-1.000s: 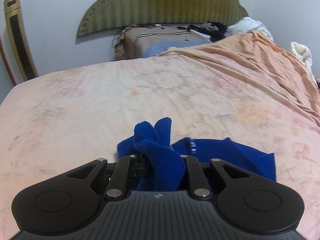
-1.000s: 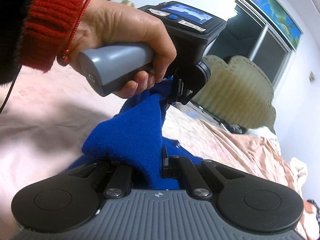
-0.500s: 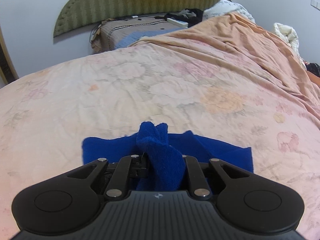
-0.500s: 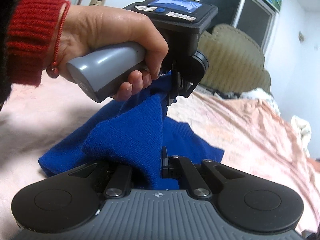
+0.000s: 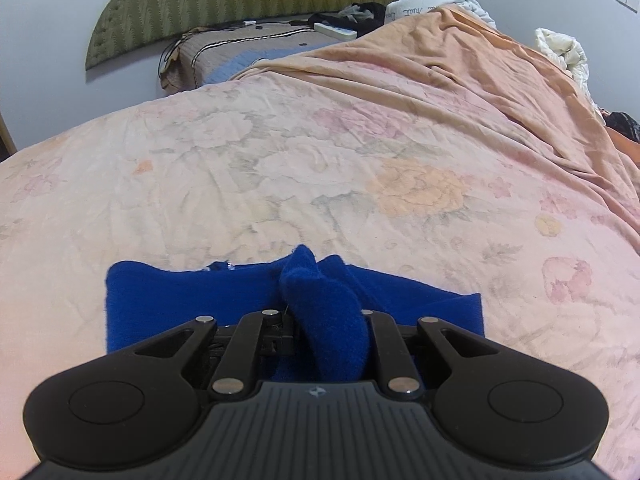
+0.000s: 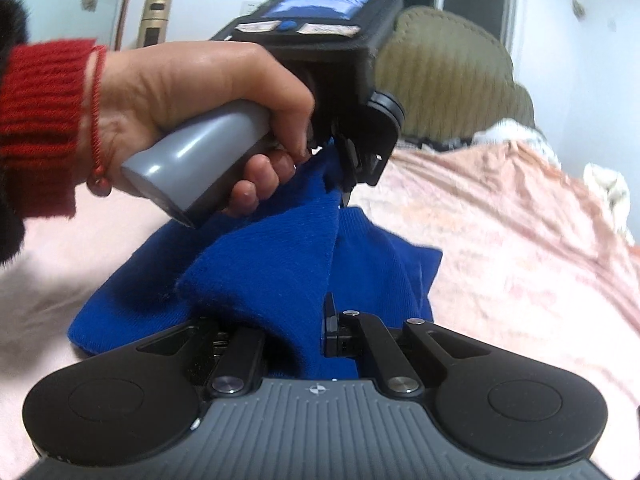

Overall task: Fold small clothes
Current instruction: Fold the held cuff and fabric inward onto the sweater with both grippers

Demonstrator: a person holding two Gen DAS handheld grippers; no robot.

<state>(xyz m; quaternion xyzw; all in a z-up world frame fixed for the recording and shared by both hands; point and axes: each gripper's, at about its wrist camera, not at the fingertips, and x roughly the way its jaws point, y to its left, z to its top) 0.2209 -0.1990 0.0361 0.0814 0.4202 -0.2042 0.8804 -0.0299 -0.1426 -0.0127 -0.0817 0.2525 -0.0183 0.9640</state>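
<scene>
While both grippers pinched it, the blue knit garment [image 5: 168,300] lay partly spread on the near part of the floral bedsheet [image 5: 320,168]. The left gripper [image 5: 326,320] was clamped on a bunched fold at the garment's near edge, and the right gripper [image 6: 296,332] was clamped on another fold. Seen from the right wrist, the left hand [image 6: 192,92] gripped its grey handle above the cloth. A green headboard [image 5: 240,4] stood at the far wall.
</scene>
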